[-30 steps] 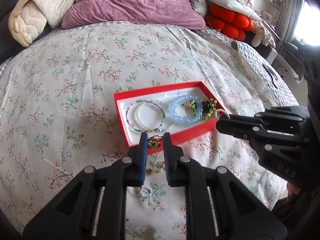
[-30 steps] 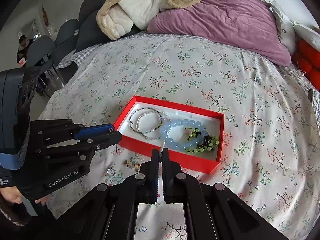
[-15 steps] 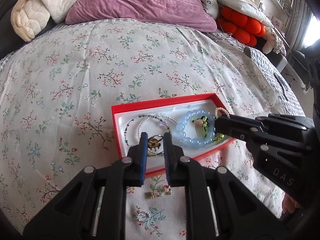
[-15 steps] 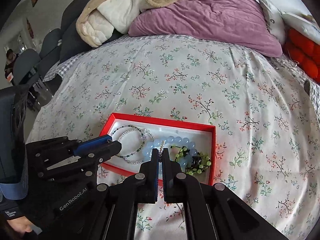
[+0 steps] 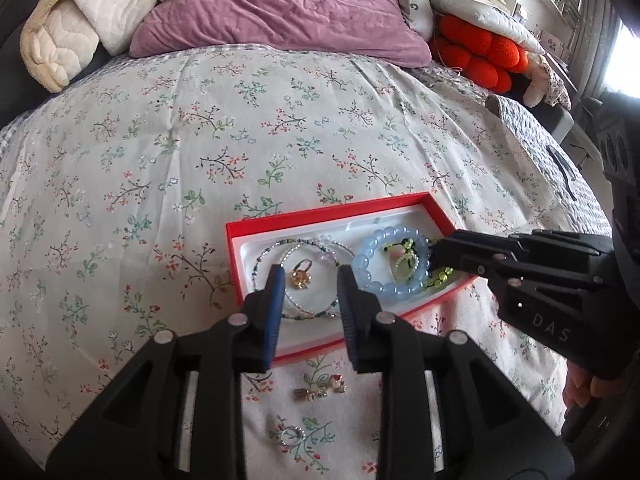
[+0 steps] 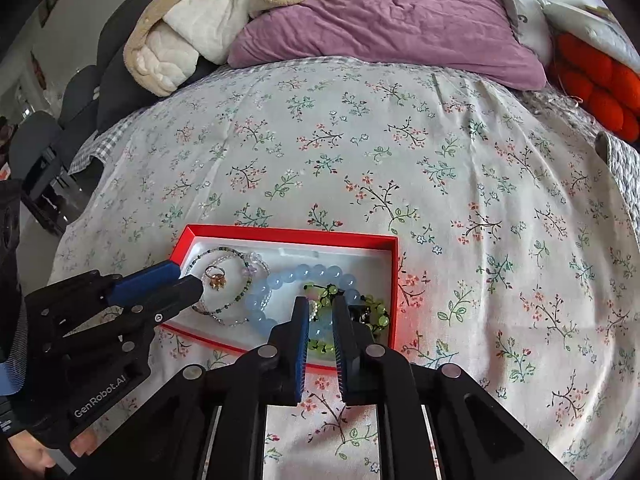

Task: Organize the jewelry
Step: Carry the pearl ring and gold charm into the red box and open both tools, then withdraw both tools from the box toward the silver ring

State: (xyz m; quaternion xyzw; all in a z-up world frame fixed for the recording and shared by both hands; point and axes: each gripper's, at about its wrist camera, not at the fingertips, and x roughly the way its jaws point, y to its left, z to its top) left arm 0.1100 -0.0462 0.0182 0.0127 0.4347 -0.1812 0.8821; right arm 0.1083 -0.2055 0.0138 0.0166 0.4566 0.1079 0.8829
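Nearest the left gripper, behind its parted, empty jaws, two small charms and a silver ring lie loose on the bedsheet, easy to miss or press into the soft fabric. Between the jaws a gold ring rests in the red box. The right gripper, jaws apart and holding nothing, hovers over a pearl loop inside the blue bead bracelet; lifting carelessly could snag the green beads or tip the box.
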